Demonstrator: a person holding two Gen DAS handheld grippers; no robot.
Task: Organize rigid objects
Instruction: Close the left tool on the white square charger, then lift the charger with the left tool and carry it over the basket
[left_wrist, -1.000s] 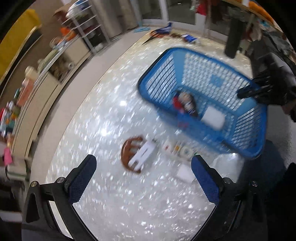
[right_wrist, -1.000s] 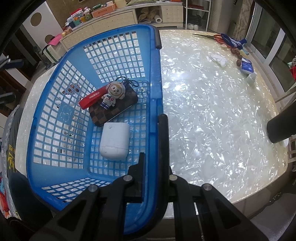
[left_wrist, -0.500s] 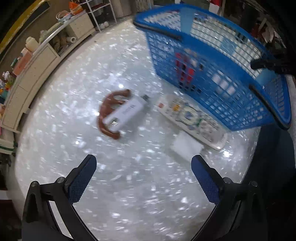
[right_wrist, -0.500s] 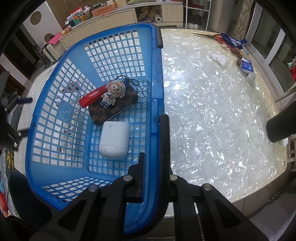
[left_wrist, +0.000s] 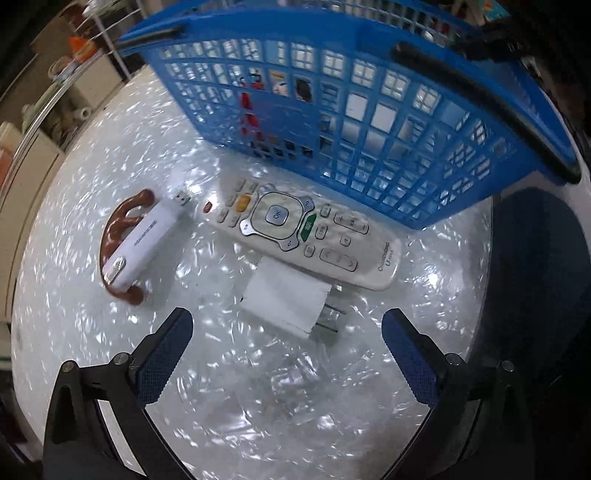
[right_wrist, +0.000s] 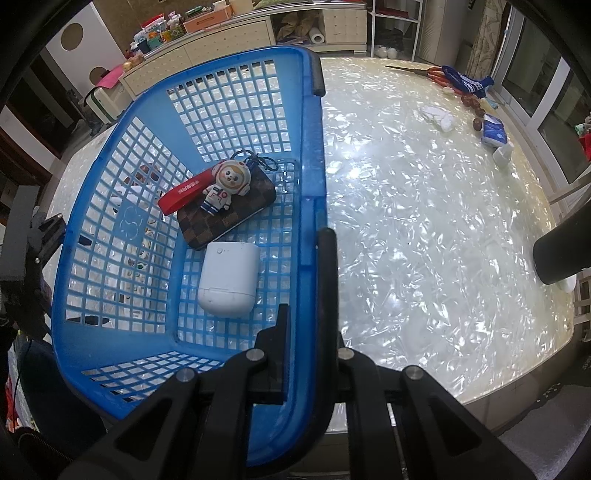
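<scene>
The left gripper has come down low with its jaws wide around the white charger, beside the remote, while the right gripper stays clamped on the blue basket rim, so pick-up seems next.

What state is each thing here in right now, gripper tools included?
Left gripper: open, empty, above the table.
Right gripper: shut on the blue basket rim.
Remote: flat on table, outside basket.
Charger plug: on table, prongs out.
White case: in basket, closed.
Wallet: in basket.
</scene>
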